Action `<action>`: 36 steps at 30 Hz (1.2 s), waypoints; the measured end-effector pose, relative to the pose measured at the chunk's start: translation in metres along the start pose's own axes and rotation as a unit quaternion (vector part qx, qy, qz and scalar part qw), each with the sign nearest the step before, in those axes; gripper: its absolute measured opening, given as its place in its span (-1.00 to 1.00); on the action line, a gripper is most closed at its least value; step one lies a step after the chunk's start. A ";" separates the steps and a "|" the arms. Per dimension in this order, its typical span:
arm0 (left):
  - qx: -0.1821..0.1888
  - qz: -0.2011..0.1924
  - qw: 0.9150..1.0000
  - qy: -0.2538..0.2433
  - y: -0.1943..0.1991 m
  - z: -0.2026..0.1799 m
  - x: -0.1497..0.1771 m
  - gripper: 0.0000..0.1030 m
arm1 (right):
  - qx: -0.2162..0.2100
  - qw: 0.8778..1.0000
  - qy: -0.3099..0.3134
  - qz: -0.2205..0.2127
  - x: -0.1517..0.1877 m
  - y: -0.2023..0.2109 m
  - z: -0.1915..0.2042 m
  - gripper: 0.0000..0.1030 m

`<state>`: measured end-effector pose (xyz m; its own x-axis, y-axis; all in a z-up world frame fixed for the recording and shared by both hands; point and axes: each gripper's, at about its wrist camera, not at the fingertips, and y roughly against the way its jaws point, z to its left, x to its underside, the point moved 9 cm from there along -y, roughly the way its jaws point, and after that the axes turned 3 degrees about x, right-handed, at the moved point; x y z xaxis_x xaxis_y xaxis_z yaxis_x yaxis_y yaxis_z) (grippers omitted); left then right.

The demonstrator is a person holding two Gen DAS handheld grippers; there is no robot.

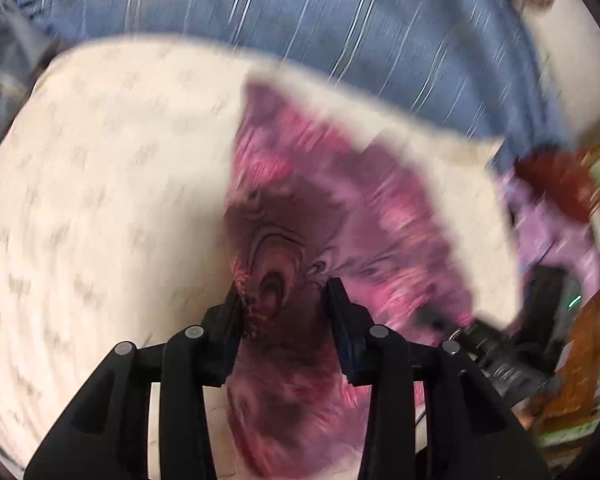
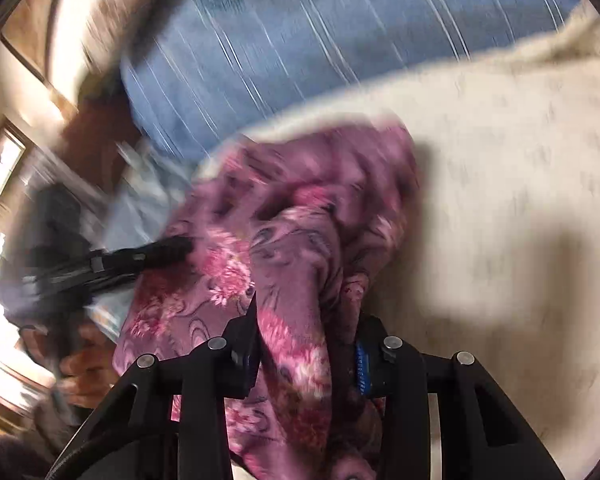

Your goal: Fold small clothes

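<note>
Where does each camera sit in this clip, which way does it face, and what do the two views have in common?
Left wrist: sits on the left hand-held gripper, facing down along its black fingers at the purple-pink floral garment pinched between them, over a cream patterned sheet; the other gripper's black body shows at right.
Right wrist: sits on the right hand-held gripper, facing down at the same bunched garment in its grip; the left gripper and a hand show at left.
Shared: garment, cream sheet, blue striped fabric beyond, heavy motion blur.
</note>
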<state>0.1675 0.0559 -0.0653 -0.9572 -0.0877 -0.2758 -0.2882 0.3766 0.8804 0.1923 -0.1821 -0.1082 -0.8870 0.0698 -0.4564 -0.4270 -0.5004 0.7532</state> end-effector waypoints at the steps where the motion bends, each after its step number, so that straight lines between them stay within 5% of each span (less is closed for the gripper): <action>1: -0.003 0.001 1.000 -0.003 -0.004 0.005 0.006 -0.17 | 0.009 1.000 0.001 0.004 0.007 -0.004 -0.001 -0.17; 6: 0.034 -0.029 0.999 -0.007 0.026 0.008 -0.006 -0.18 | -0.021 0.999 -0.039 0.002 0.007 0.025 -0.002 -0.11; 11: 0.017 -0.086 0.995 -0.049 0.050 -0.015 -0.049 0.23 | -0.023 0.995 -0.086 -0.054 -0.037 0.051 -0.027 0.03; 16: -0.025 -0.045 0.997 -0.063 -0.002 -0.025 -0.081 0.25 | 0.012 0.994 -0.105 -0.031 -0.070 0.003 -0.034 0.02; 17: -0.050 -0.040 0.996 -0.066 -0.014 -0.023 -0.090 0.25 | 0.018 0.994 -0.105 -0.030 -0.079 -0.008 -0.032 -0.06; 18: -0.066 -0.041 0.995 -0.068 -0.018 -0.018 -0.092 0.25 | 0.024 0.995 -0.092 -0.024 -0.084 -0.018 -0.028 -0.72; 23: -0.116 -0.026 0.992 -0.035 -0.058 0.012 -0.112 0.30 | 0.098 0.994 -0.026 -0.050 -0.108 -0.036 -0.018 -0.77; 25: -0.079 -0.010 0.997 0.003 -0.064 0.023 -0.109 0.30 | 0.113 0.993 -0.037 -0.010 -0.098 -0.059 -0.036 -0.75; 30: -0.069 -0.037 0.997 -0.008 -0.024 0.026 -0.097 0.29 | 0.034 0.995 -0.092 -0.034 -0.098 -0.026 -0.030 -0.52; 33: -0.093 -0.068 0.992 -0.043 0.001 0.018 -0.074 0.29 | 0.001 0.996 -0.042 -0.075 -0.084 0.014 -0.001 -0.50; 36: -0.103 -0.070 0.990 -0.063 0.000 0.014 -0.049 0.46 | -0.009 0.996 0.012 -0.088 -0.051 0.031 0.022 -0.16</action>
<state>0.2146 0.0731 -0.0576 -0.9002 -0.0059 -0.4354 -0.4299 0.1711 0.8865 0.2206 -0.1822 -0.0512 -0.7937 0.1380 -0.5924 -0.5729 -0.4968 0.6519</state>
